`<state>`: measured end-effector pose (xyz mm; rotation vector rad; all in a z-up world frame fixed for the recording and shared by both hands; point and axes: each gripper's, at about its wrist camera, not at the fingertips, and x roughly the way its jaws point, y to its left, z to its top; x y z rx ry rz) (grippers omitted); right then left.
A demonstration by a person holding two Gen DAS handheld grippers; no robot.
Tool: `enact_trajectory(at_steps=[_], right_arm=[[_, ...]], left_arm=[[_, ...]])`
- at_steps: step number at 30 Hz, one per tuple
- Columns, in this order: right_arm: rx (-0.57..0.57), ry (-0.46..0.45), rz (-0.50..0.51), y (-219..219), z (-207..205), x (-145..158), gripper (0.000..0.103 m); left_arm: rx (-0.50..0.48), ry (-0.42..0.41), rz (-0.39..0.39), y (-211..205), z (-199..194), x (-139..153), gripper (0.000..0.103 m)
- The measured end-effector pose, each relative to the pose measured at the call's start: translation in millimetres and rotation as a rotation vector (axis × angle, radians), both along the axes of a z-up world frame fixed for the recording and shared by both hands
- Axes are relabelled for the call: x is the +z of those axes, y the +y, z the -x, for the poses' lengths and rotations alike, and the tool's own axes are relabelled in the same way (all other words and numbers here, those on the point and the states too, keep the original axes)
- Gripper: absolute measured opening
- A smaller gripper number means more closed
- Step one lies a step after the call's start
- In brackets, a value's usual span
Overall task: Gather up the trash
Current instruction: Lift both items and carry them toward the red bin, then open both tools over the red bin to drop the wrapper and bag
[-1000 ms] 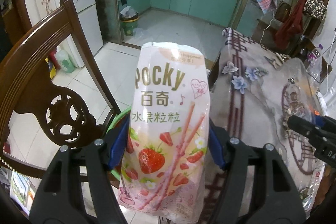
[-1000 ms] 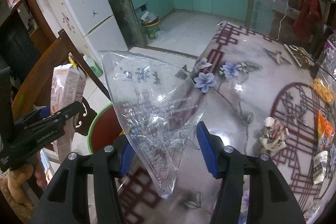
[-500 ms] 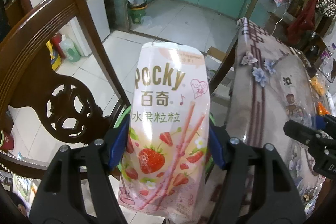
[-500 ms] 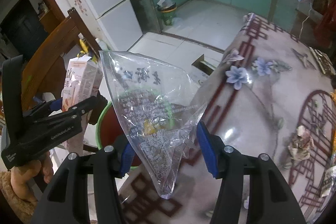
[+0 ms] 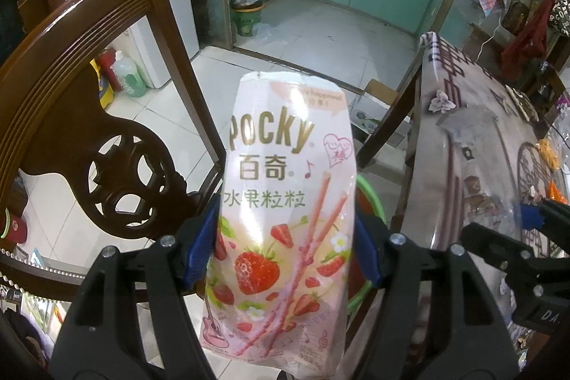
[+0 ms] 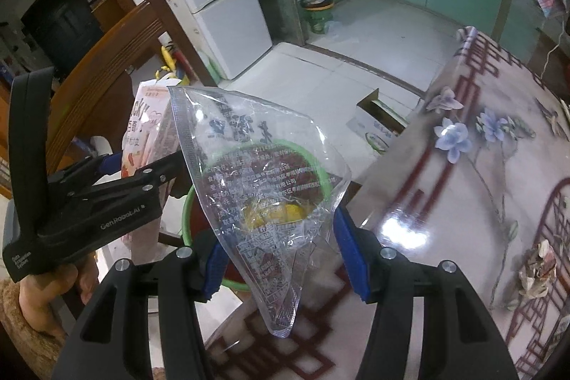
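Note:
My left gripper (image 5: 286, 250) is shut on a pink Pocky box (image 5: 285, 202) with strawberries printed on it, held upright beside the table edge. The box also shows in the right wrist view (image 6: 142, 138). My right gripper (image 6: 281, 259) holds a clear printed plastic wrapper (image 6: 260, 173) between its blue pads (image 6: 351, 257). Both are held over a green-rimmed red bin (image 6: 313, 162) on the floor beside the table; its rim also shows behind the box in the left wrist view (image 5: 372, 202). Yellow trash lies inside the bin.
A carved wooden chair (image 5: 89, 116) stands left of the bin. The table with a flowered cover (image 6: 481, 184) is to the right, with crumpled paper (image 6: 538, 267) and orange wrappers (image 5: 550, 152) on it. A cardboard box (image 6: 377, 123) lies on the tiled floor.
Both grippers have moved left off the table, carrying the box and the wrapper, and now hang over the bin. Neither grip has changed.

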<state>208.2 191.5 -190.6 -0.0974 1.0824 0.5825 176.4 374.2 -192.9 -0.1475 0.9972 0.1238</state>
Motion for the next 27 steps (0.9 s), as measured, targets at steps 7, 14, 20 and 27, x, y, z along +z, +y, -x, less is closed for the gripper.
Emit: enact_trajectory(at_steps=[7,14,20,27], right_arm=[[0.018,-0.009,0.007,9.0,-0.4,-1.7,0.055],[0.031,-0.007,0.008,13.1,-7.3,-10.1,0.057],[0.044,-0.028,0.028,17.5,-8.2,-15.5,0.063],[-0.007,-0.041,-0.013,-9.5,4.0,0.0,0.069]], left_arm=[[0.007,-0.002,0.0,0.6,1.6,1.4,0.065],[0.035,0.002,0.005,6.6,2.6,0.9,0.066],[0.07,-0.01,-0.003,13.2,6.3,6.3,0.072],[0.072,-0.052,-0.006,8.9,19.3,23.5,0.079]])
